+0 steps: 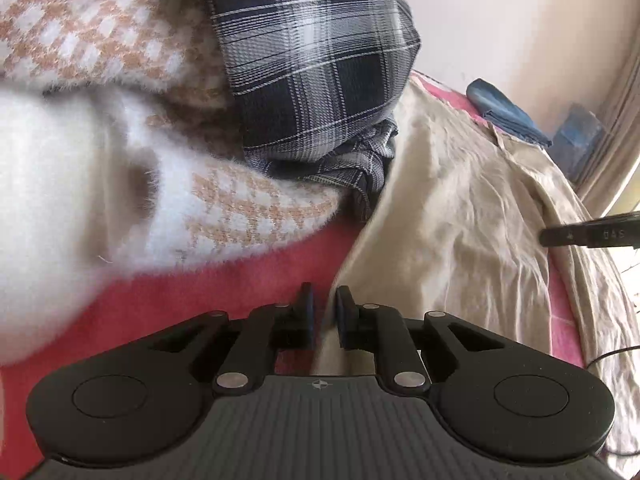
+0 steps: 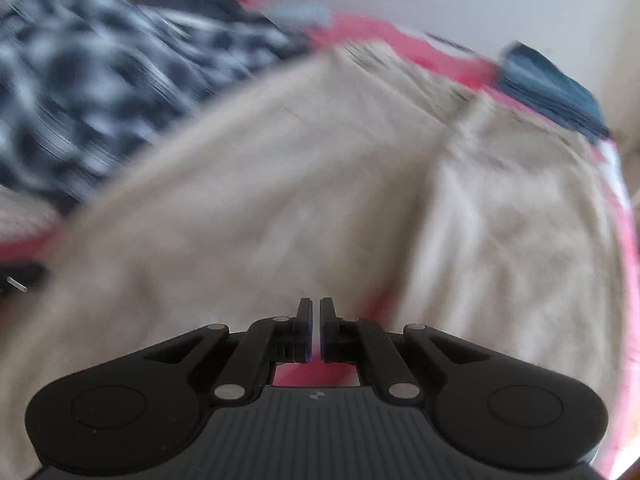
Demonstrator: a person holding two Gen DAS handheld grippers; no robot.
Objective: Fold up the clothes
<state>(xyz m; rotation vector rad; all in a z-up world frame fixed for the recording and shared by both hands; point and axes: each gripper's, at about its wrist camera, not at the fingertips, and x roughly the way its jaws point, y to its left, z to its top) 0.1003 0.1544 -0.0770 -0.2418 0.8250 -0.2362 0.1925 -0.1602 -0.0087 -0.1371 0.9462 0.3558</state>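
Observation:
A crumpled beige garment [image 1: 460,208] lies spread over a pink bed cover [image 1: 208,292]. My left gripper [image 1: 325,300] sits at the garment's near left edge, and a strip of the beige cloth runs down between its narrowly parted pads. In the blurred right wrist view the same beige garment [image 2: 280,180] fills the frame and bulges up on the left. My right gripper [image 2: 316,308] is shut, with only a thin pale sliver of cloth between its pads. A black part of the right gripper [image 1: 588,233] pokes in over the garment's far right side.
A dark plaid cloth [image 1: 320,60] and a fuzzy tan-and-white checked blanket [image 1: 100,40] are piled just left of the garment. A folded blue denim piece [image 1: 508,112] lies at the bed's far end by the wall. The plaid cloth [image 2: 100,80] also fills the upper left.

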